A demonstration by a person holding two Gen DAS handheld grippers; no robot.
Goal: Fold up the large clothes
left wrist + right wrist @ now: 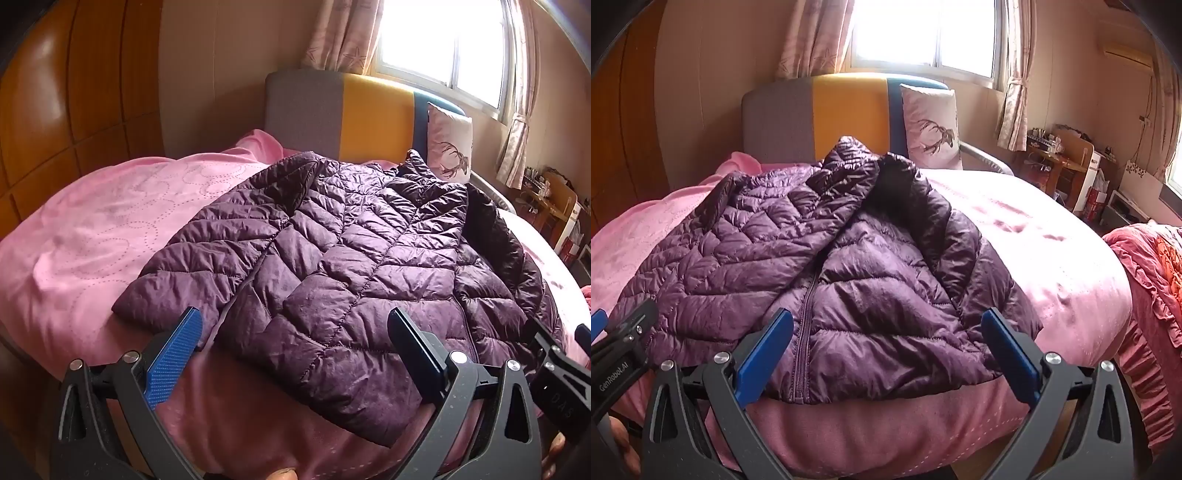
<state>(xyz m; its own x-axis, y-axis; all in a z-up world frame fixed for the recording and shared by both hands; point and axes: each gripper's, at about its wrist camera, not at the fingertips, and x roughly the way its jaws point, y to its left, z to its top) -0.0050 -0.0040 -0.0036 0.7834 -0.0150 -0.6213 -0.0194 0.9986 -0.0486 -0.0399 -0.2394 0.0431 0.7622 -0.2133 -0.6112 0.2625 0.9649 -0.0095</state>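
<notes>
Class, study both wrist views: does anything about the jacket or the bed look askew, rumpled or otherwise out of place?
The purple quilted jacket lies unevenly on the pink bedspread. Its zip is undone and the collar is flipped open, showing the dark lining. The hem hangs over the bed's near edge. No damage or spill shows. Both grippers, left and right, are open.

- A home bedroom was shown.
- A bed was covered with a pink quilted bedspread.
- A padded headboard and a deer-print pillow were seen.
- A curtained window and a cluttered wooden desk were visible beyond.
</notes>
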